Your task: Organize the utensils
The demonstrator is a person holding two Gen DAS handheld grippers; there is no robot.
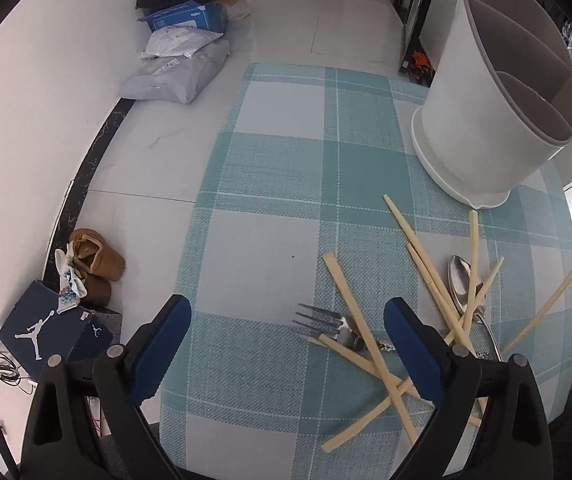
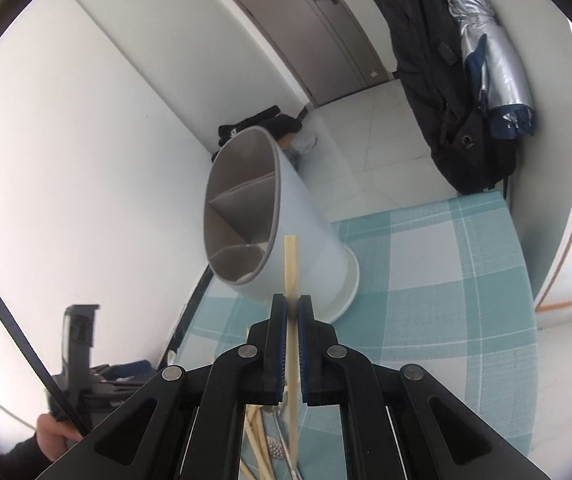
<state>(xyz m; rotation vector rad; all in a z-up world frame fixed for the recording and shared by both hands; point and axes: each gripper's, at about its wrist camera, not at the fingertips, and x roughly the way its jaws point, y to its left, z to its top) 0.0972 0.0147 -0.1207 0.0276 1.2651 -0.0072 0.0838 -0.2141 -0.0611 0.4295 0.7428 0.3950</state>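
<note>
A white utensil holder [image 1: 498, 92] with three compartments stands at the far right of the teal checked mat [image 1: 277, 184]. Several bamboo chopsticks [image 1: 426, 272], a metal fork [image 1: 326, 324] and a spoon [image 1: 460, 280] lie in a loose pile at the mat's near right. My left gripper [image 1: 286, 316] is open and empty above the mat, left of the pile. My right gripper [image 2: 292, 308] is shut on one chopstick [image 2: 290, 264], held up in front of the holder [image 2: 253, 216]; its far end also shows at the right edge of the left wrist view [image 1: 546, 304].
The mat covers a small table; the tiled floor lies beyond its left and far edges. On the floor are a shoe box [image 1: 45, 332], brown shoes [image 1: 97, 260] and parcels [image 1: 181, 64]. A dark coat and umbrella [image 2: 486, 68] hang at the right wall.
</note>
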